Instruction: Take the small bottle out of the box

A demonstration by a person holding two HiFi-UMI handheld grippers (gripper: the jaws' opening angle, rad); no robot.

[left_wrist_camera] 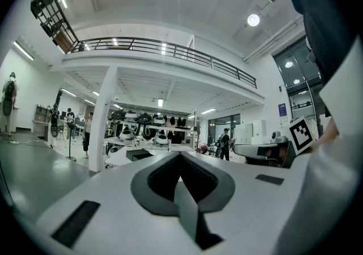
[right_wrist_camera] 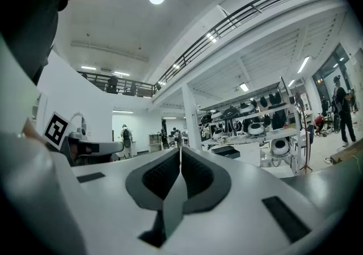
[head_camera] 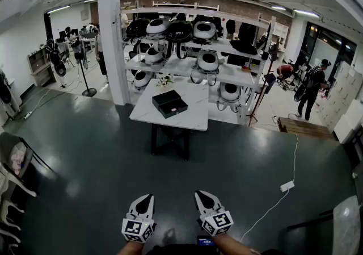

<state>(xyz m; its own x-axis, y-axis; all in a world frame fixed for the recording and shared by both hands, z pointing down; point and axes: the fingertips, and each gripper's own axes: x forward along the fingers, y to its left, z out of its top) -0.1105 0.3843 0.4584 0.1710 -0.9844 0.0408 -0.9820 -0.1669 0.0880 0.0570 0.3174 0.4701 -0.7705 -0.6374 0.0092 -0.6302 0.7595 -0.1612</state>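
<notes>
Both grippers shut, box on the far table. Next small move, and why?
Probably step toward the table. The black box sits on it well ahead, likely out of reach, while the left gripper and right gripper are shut, empty and near the body. No bottle shows from here.

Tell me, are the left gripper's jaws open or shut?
Shut. In its own view, the left gripper has its jaws meeting at the tips, with nothing between them.

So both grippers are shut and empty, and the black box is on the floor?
No: the black box sits on the white table, not the floor; the head view shows it. As stated, left gripper and right gripper are shut and empty.
</notes>
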